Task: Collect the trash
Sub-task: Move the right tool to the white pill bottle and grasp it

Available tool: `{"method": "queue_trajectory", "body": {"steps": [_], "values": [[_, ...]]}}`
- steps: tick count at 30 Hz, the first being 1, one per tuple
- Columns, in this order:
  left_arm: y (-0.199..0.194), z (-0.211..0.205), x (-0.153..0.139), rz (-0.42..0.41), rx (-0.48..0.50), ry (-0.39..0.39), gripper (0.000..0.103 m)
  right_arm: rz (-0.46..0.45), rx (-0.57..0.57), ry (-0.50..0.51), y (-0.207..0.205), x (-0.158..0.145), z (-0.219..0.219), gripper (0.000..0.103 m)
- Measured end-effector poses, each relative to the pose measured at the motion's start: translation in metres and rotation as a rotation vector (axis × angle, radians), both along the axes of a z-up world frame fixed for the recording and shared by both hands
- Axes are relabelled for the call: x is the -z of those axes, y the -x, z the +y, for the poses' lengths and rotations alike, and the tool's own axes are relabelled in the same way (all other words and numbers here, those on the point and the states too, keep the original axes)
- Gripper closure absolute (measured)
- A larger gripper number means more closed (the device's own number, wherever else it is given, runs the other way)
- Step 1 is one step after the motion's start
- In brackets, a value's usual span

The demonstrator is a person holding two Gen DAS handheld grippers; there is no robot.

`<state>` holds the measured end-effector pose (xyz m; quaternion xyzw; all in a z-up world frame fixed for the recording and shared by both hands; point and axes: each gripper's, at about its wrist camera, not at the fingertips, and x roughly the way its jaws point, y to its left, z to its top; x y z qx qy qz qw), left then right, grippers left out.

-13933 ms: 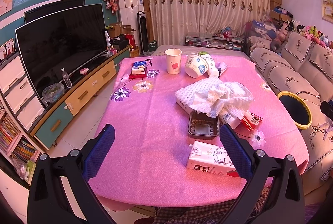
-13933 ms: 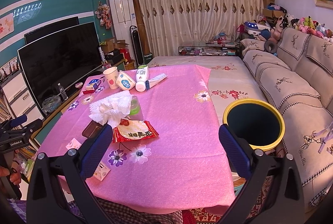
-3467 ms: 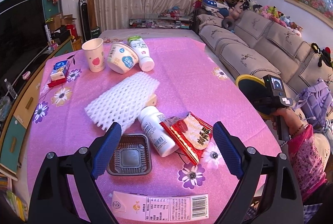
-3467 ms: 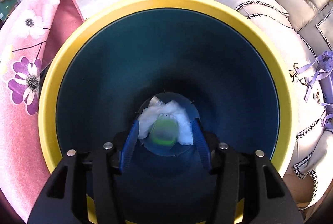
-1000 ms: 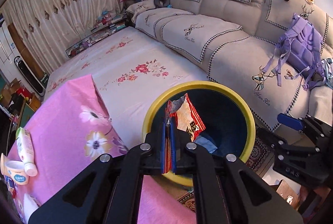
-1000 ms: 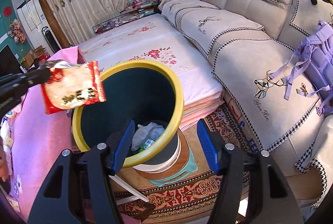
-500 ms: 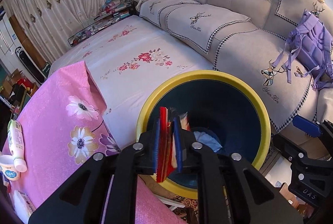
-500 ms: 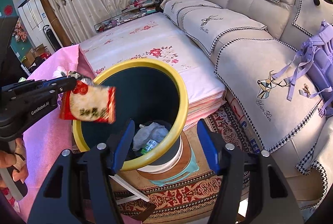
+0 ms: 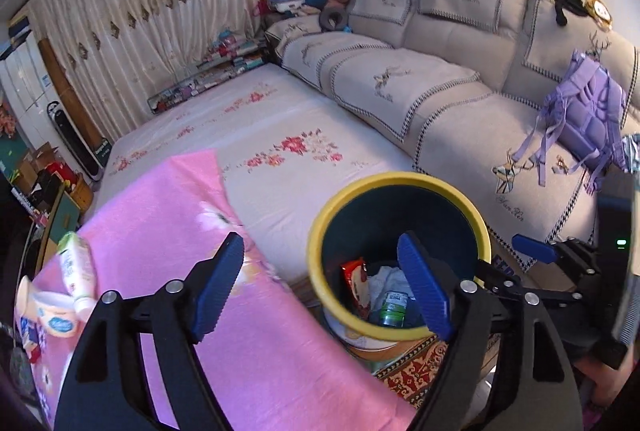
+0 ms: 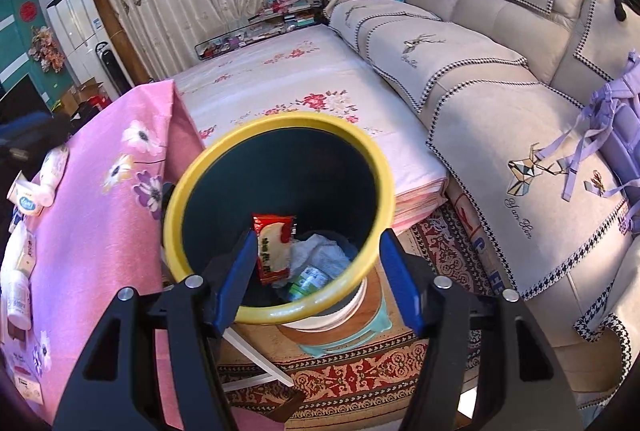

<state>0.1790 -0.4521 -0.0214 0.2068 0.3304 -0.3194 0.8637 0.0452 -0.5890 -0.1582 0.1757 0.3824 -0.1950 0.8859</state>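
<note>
Partly done: red snack wrapper lying inside yellow-rimmed bin beside the bench (both grippers spread and empty), several containers left near its far-left edge.

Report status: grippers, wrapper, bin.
Left gripper open, empty. Right gripper open, empty. Red wrapper lies in the bin with tissue and bottle. Nothing blocking.

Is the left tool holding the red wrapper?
No: the left tool is open with nothing between its fingers, and the red wrapper lies inside the bin.
</note>
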Motion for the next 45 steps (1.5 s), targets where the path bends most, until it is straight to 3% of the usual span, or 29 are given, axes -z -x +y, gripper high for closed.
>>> {"method": "queue_trajectory", "body": {"steps": [5, 12, 17, 22, 27, 30, 36, 45], "values": [[0.014, 0.070, -0.036, -0.038, -0.076, 0.065, 0.017, -0.010, -0.055, 0.010, -0.007, -0.009, 0.027, 0.043], [0.030, 0.187, -0.057, -0.055, -0.222, 0.143, 0.012, -0.028, -0.226, 0.036, -0.024, -0.024, 0.105, 0.041], [0.044, 0.284, -0.058, -0.079, -0.382, 0.203, 0.011, -0.040, -0.396, 0.047, -0.037, -0.032, 0.178, 0.040], [0.060, 0.374, -0.047, -0.109, -0.551, 0.207, 0.009, -0.064, -0.552, 0.032, -0.041, -0.038, 0.248, 0.040], [0.072, 0.442, -0.025, -0.076, -0.689, 0.251, 0.009, -0.091, -0.683, 0.019, -0.044, -0.043, 0.309, 0.040], [0.077, 0.463, -0.013, -0.065, -0.726, 0.270, 0.009, -0.074, -0.752, 0.024, -0.048, -0.037, 0.342, 0.040], [0.083, 0.466, -0.001, -0.037, -0.729, 0.284, 0.009, -0.022, -0.791, 0.034, -0.064, -0.016, 0.381, 0.040], [0.082, 0.460, 0.003, -0.024, -0.730, 0.290, 0.009, 0.021, -0.772, 0.041, -0.090, 0.001, 0.396, 0.043]]}}
